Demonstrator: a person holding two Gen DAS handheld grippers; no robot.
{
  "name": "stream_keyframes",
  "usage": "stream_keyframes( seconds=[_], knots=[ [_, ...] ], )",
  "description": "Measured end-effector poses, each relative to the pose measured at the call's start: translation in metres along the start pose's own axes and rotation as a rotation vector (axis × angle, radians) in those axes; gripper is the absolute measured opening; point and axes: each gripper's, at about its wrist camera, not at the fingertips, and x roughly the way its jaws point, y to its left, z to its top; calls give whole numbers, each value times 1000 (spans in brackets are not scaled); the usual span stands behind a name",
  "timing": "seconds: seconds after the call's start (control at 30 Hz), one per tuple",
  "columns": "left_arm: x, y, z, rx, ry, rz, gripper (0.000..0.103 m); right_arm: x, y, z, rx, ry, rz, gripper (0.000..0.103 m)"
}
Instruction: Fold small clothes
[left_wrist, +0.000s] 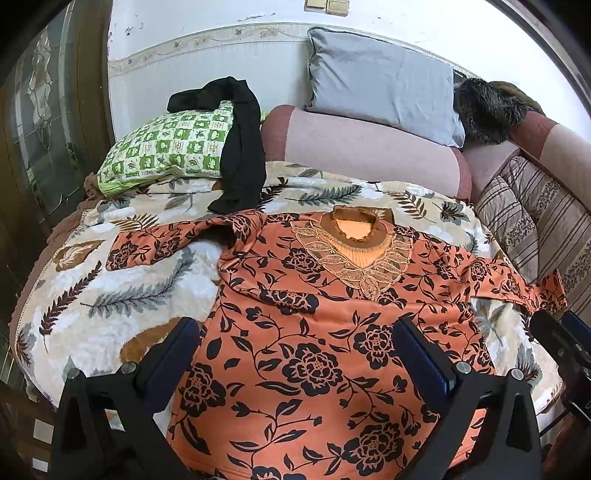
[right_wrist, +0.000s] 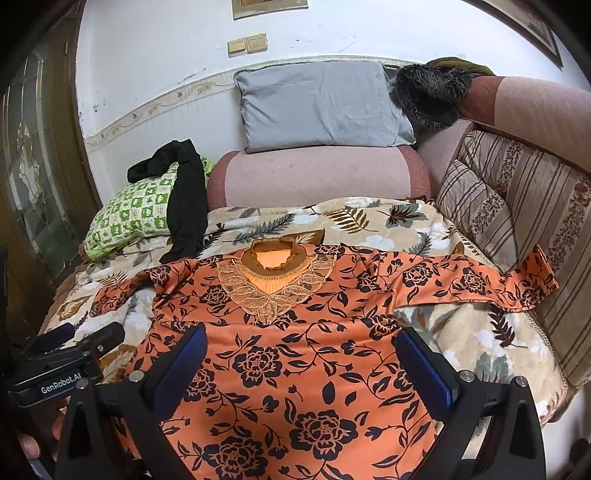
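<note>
Hovering nearest the lens: left tool (left_wrist: 295, 354), fingers spread wide, pinching nothing, angled down over the lower body of the orange floral top (left_wrist: 314, 332). Right tool (right_wrist: 301, 358) likewise spread wide and empty above the same garment, apparently readying to take hold.

Lying face up on the leaf-print blanket (left_wrist: 122, 288) covering the sofa: orange floral top, lace neckline (left_wrist: 354, 254) pointing toward the backrest, both sleeves stretched sideways, probably laid flat for folding. Left sleeve (left_wrist: 166, 243) rumpling near the shoulder; right sleeve (right_wrist: 480, 280) reaching the striped cushion (right_wrist: 509, 206).

Draping over the green checked pillow (left_wrist: 166, 147): black garment (left_wrist: 240, 147), well apart from the top, seemingly waiting its turn.

Leaning against the wall: grey pillow (left_wrist: 380, 81). Folding apparently not yet begun.
</note>
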Motion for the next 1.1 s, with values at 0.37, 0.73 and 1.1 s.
stream_keyframes(
  seconds=[0.37, 0.73, 1.1],
  knots=[
    [2, 1, -1, 0, 0, 3, 103, 6, 1, 1, -16, 5, -9, 103],
    [4, 0, 0, -2, 2, 2, 103, 7, -1, -1, 8, 32, 9, 103],
    [4, 0, 0, 0, 3, 4, 103, 9, 0, 0, 8, 32, 10, 103]
  ],
)
